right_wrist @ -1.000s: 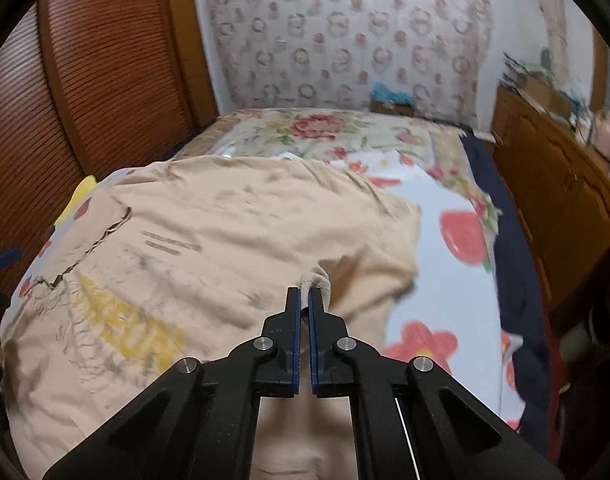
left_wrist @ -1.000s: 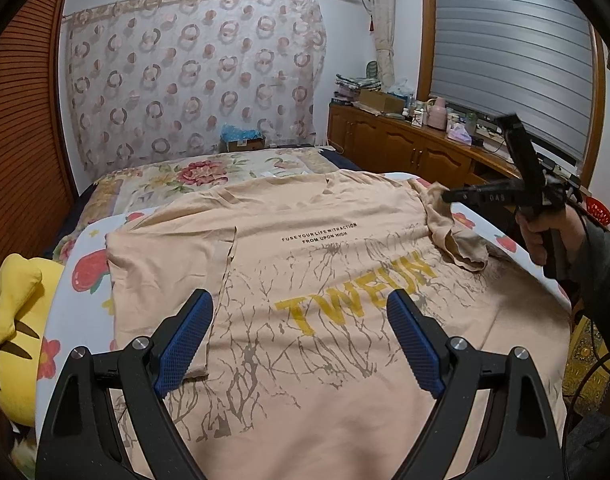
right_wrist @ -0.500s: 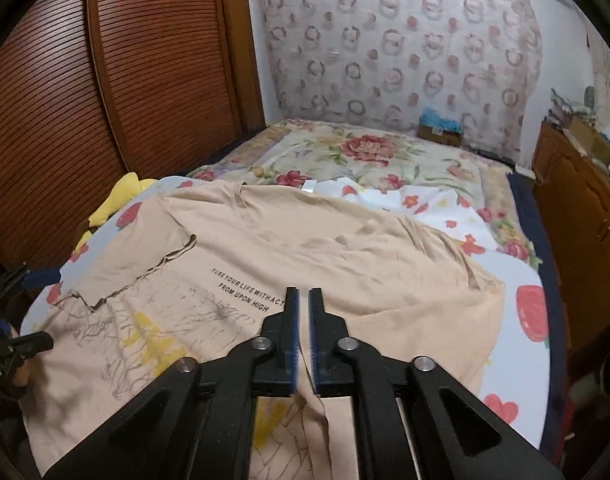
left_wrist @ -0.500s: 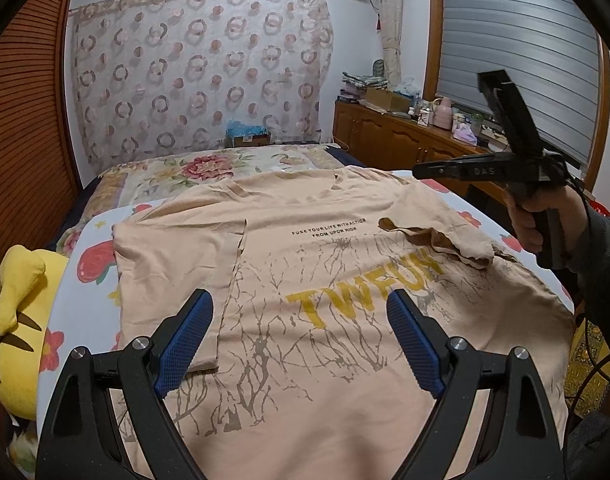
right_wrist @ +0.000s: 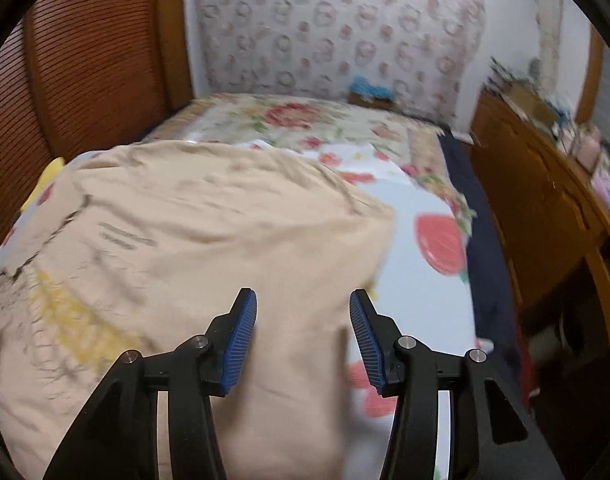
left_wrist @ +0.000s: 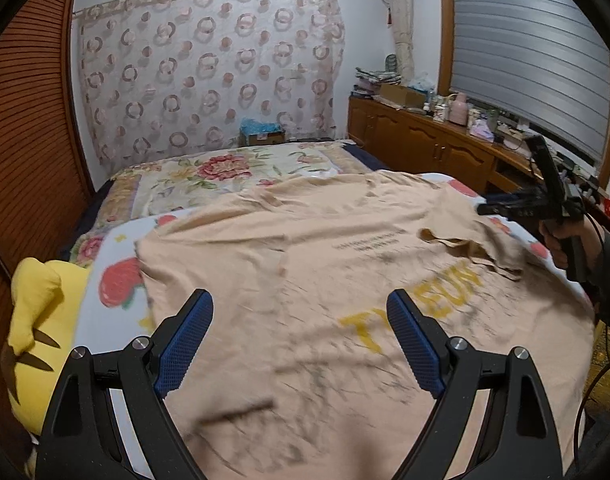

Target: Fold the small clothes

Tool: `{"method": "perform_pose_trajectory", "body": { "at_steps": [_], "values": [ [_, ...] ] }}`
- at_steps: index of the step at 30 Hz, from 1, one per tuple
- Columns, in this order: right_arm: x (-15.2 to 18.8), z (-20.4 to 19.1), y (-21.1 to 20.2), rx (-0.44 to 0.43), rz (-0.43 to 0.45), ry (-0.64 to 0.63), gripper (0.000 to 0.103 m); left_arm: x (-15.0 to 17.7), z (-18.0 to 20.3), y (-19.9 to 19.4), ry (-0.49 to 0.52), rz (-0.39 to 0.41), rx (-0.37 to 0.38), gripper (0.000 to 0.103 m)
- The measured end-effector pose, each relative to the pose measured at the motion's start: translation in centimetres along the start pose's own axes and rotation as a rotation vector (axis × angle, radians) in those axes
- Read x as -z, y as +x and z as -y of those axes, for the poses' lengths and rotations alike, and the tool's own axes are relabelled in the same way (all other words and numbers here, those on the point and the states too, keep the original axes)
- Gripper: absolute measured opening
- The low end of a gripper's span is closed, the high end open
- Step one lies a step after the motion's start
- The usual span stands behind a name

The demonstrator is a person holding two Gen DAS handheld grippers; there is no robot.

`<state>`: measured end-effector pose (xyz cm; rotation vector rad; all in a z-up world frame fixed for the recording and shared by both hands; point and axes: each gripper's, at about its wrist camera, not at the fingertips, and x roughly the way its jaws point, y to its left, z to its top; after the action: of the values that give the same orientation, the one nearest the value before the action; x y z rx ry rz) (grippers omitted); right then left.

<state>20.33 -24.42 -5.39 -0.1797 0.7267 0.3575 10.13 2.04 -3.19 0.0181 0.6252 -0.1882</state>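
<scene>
A beige T-shirt (left_wrist: 325, 280) with yellow lettering lies spread front-up on the bed; it also shows in the right wrist view (right_wrist: 193, 240). Its right sleeve (left_wrist: 469, 248) lies folded in over the chest. My left gripper (left_wrist: 301, 344) is open and empty, hovering over the shirt's lower left part. My right gripper (right_wrist: 303, 336) is open and empty above the shirt's right edge; it also shows in the left wrist view (left_wrist: 489, 208), held just off the folded sleeve.
A yellow plush toy (left_wrist: 37, 320) lies at the bed's left edge. A floral and strawberry sheet (right_wrist: 437, 240) covers the bed. A wooden sideboard (left_wrist: 425, 148) with clutter stands to the right, and a slatted wardrobe (left_wrist: 25, 140) to the left.
My right gripper has let go of the sleeve and opened; the sleeve now lies folded on the chest. The right gripper dropped lower and back toward the shirt's right edge. My left gripper stays open.
</scene>
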Motion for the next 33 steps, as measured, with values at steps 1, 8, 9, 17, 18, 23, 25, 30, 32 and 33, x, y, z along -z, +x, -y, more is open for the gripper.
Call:
{"method": "perform_pose_trajectory", "body": {
  "at_steps": [1, 8, 9, 17, 18, 23, 25, 30, 32, 33],
  "values": [
    [0.1, 0.8, 0.7, -0.005, -0.01, 0.027, 0.05, -0.3, -0.6, 0.3, -0.004, -0.005, -0.004, 0.089],
    [-1.8, 3.0, 4.5, -0.005, -0.053, 0.08, 0.05, -1.5, -5.2, 3.5, -0.055, -0.061, -0.06, 0.089],
    [-2.1, 3.0, 5.1, -0.005, -0.057, 0.075, 0.05, -1.6, -5.8, 4.0, -0.063, -0.07, -0.062, 0.089],
    [-2.7, 3.2, 6.5, 0.015, -0.035, 0.032, 0.053, -2.6, -10.1, 7.7, -0.085, -0.139, -0.123, 0.089],
    [-2.6, 3.2, 6.4, 0.014, -0.034, 0.032, 0.053, -2.8, -10.7, 8.3, -0.088, -0.148, -0.131, 0.089],
    [-2.3, 3.0, 6.2, 0.015, -0.036, 0.029, 0.055, -3.5, -12.6, 10.5, -0.085, -0.184, -0.153, 0.089],
    [-2.3, 2.9, 6.2, 0.016, -0.037, 0.025, 0.056, -3.7, -13.4, 11.4, -0.089, -0.198, -0.161, 0.089],
    [-2.3, 3.0, 5.9, 0.015, -0.037, 0.026, 0.058, -3.9, -14.9, 13.0, -0.113, -0.227, -0.158, 0.089],
    [-2.3, 3.0, 5.9, 0.013, -0.038, 0.023, 0.059, -4.0, -15.1, 13.5, -0.111, -0.235, -0.158, 0.089],
    [-2.3, 3.1, 5.9, 0.013, -0.038, 0.022, 0.059, -3.9, -15.2, 13.6, -0.11, -0.237, -0.158, 0.089]
  ]
}}
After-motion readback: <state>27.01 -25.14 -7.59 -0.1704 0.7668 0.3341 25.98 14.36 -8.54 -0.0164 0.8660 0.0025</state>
